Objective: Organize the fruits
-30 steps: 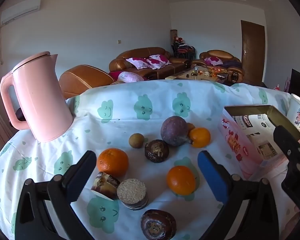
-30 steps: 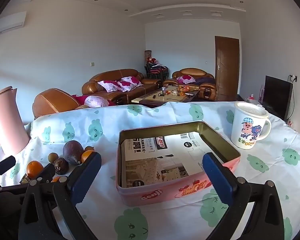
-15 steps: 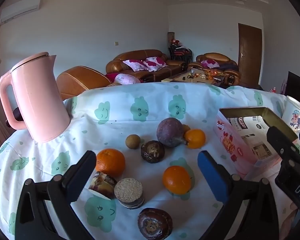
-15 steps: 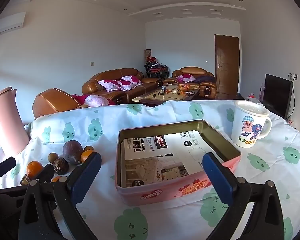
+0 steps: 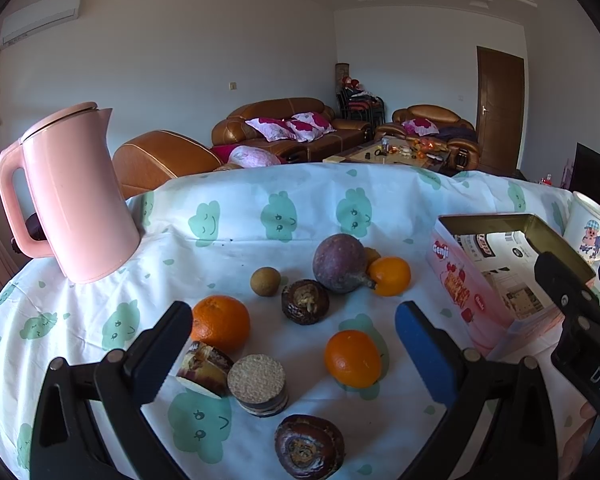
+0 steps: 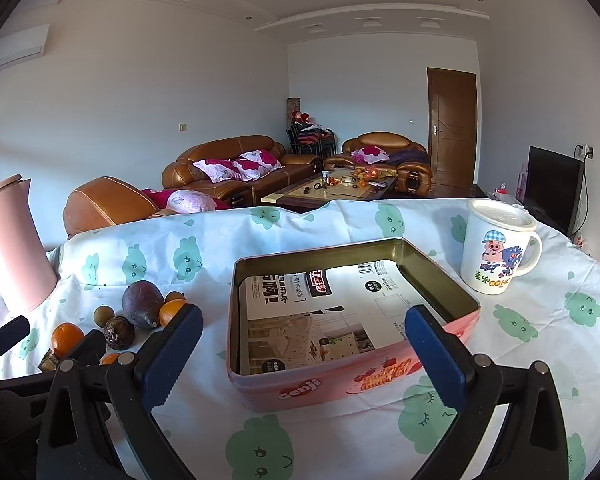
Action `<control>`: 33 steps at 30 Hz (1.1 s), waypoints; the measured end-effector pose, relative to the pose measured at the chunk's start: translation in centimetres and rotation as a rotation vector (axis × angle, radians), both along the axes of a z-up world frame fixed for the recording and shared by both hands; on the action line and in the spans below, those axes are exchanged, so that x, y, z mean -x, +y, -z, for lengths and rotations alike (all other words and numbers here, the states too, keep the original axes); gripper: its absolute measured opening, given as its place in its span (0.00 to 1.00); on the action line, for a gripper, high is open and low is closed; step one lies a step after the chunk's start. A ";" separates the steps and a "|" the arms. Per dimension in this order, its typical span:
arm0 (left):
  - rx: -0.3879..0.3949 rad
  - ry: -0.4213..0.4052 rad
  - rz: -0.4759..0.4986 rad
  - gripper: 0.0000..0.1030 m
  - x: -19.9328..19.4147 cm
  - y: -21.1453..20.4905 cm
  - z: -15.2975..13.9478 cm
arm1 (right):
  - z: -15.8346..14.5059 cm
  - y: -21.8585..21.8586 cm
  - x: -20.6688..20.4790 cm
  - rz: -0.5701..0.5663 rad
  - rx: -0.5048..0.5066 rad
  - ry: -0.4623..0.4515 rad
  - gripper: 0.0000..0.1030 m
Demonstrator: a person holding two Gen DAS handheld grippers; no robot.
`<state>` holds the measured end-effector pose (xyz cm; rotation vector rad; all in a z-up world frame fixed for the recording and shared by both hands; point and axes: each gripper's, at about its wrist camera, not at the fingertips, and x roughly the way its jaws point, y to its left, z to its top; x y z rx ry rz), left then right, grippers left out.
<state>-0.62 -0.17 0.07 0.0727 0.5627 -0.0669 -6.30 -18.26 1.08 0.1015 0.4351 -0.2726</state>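
hovering over the fruit pile, we have our left claw (image 5: 294, 326) spread wide with nothing between its blue pads, and our right claw (image 6: 302, 338) just as wide and just as empty, poised before the pink tin (image 6: 352, 376). no fruit is in the tin yet; only printed paper lines its bottom, so we judge the sorting not yet begun.

all the fruit lies on the worktop (image 5: 236, 264) to the left of the tin, and the left claw is plainly the nearer one. straight ahead of it, slightly right of centre between the pads, sits a small orange (image 5: 353, 359). a second orange (image 5: 221, 322) is just beside the left pad, with a cut dark piece (image 5: 204, 368) and a round biscuit-like stack (image 5: 258, 385) below it. further ahead are a dark open husk (image 5: 305, 301), a small brown longan (image 5: 265, 281), a purple passion fruit (image 5: 340, 263) touching another small orange (image 5: 390, 276), and a dark shell (image 5: 309, 446) nearest the camera.

the tin lies to the right of this cluster, so a pick with the left claw would then call for a carry rightward over the tin's near wall. the round fruit has no long axis to fuss over, but it may roll if nudged.

a pink kettle (image 5: 74, 196) and a mug (image 6: 496, 248) stand well apart from the work.
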 end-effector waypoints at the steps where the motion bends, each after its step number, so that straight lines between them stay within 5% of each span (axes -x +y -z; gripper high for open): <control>1: -0.001 -0.001 0.000 1.00 0.0 0.0 0.0 | 0.0 0.0 0.0 0.000 0.001 0.000 0.99; 33: 0.006 0.010 -0.004 1.00 -0.1 0.1 0.2 | 0.0 0.0 -0.1 0.000 -0.002 0.002 0.99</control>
